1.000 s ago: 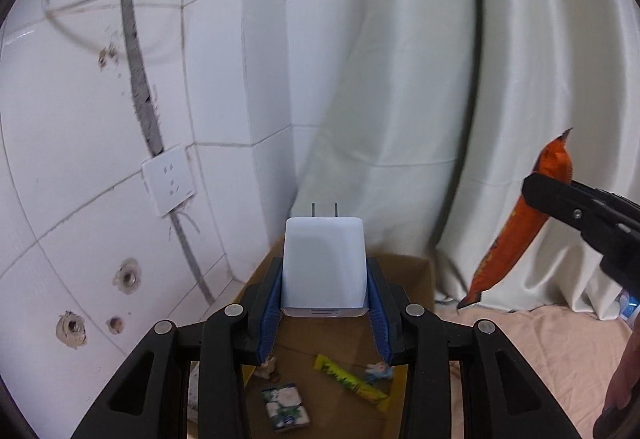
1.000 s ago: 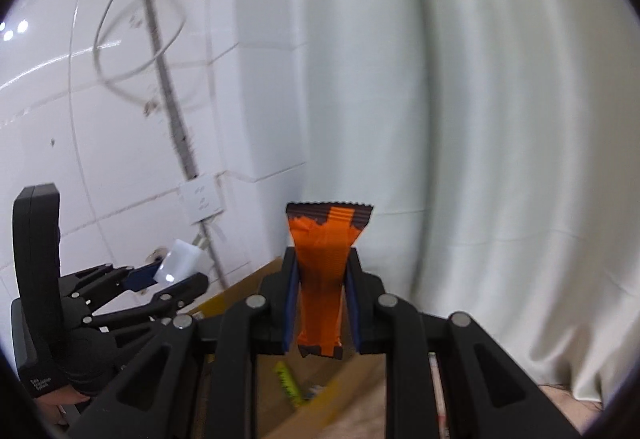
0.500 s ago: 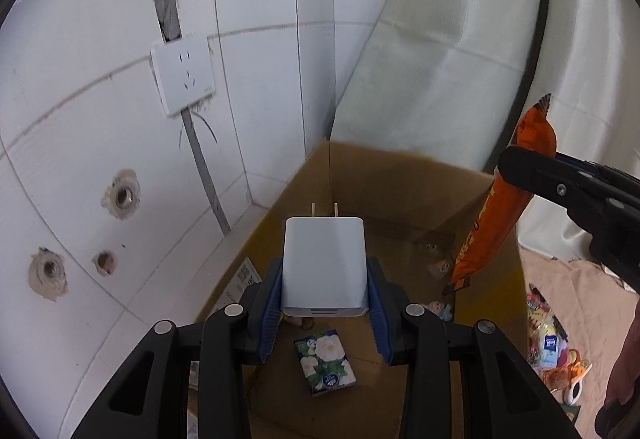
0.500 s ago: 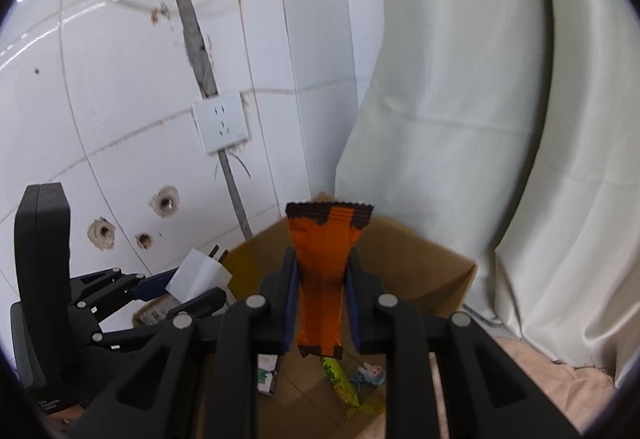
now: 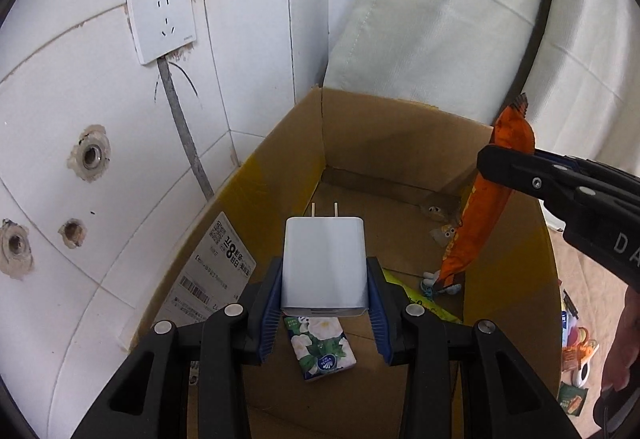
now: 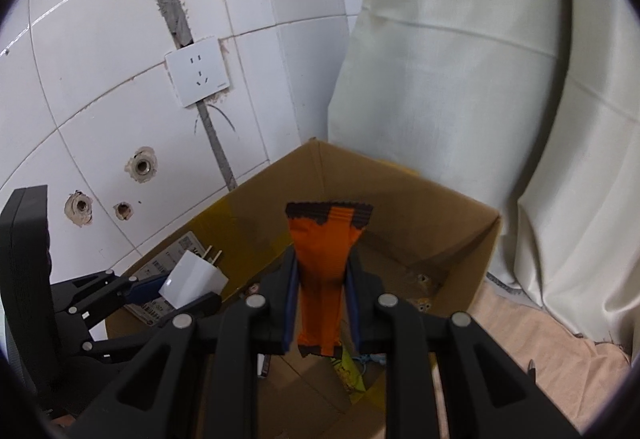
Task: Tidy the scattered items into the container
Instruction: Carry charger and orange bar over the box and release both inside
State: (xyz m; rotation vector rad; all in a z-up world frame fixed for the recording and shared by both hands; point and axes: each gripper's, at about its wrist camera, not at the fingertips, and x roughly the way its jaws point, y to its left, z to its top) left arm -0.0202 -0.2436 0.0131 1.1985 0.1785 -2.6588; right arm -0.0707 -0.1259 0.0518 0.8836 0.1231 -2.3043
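Cardboard box (image 5: 372, 143) sits in the tiled wall corner, open top. White charger (image 5: 323, 266) is clamped in the left gripper (image 5: 323, 303), prongs pointing far, above the box's near-left part. Orange snack packet (image 6: 326, 271) is clamped in the right gripper (image 6: 322, 309), hanging over the box's right side. Tissue pack (image 5: 320, 347) lies on the box floor. Wall socket (image 5: 162, 21) far left.

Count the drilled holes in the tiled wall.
3, seen from the right wrist: one upper, two lower, all left of the box. Others may be hidden.
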